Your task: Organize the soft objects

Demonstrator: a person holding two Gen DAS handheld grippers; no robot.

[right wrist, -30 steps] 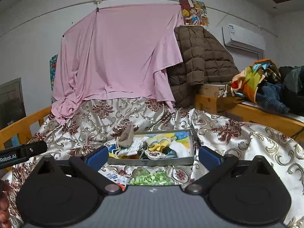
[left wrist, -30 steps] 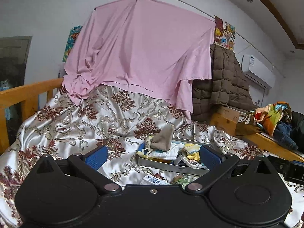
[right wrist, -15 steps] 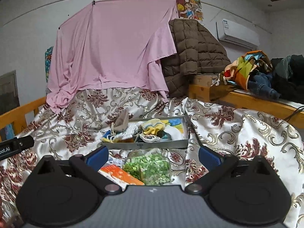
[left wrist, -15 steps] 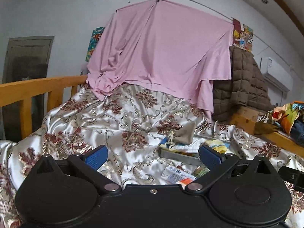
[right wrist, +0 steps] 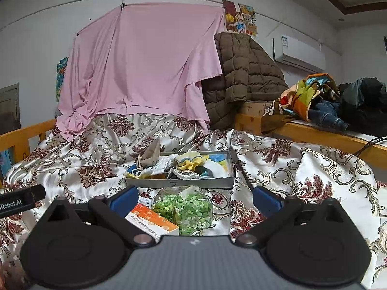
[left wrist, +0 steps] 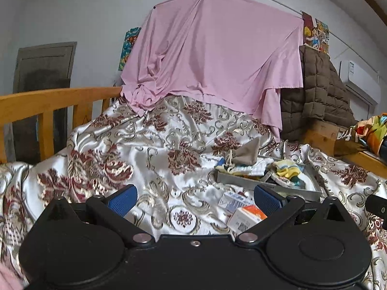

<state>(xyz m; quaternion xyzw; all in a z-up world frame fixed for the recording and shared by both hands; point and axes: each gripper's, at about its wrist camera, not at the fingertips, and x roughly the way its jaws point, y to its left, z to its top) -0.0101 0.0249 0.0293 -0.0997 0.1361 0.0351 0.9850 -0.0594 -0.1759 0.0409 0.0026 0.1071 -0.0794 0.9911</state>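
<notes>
Above patterned bedspread [left wrist: 169,145]: left claw [left wrist: 194,197], right claw [right wrist: 196,197] both spread wide, empty, touching nothing.

- One grey tray [right wrist: 179,182] holding a heap of soft items, too tangled to count
- One grey drawstring pouch [right wrist: 150,155]
- One orange box [right wrist: 152,220]
- One bag of green pieces [right wrist: 186,209]
- One pink sheet [right wrist: 145,60]
- One brown jacket [right wrist: 244,75]

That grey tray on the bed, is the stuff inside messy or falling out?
Yes, it looks messy. The grey tray is stuffed with jumbled socks and cloths, and a beige drawstring pouch pokes up over its left end. A white cloth beside it spills over the rim. Both grippers are open and hold nothing.
</notes>
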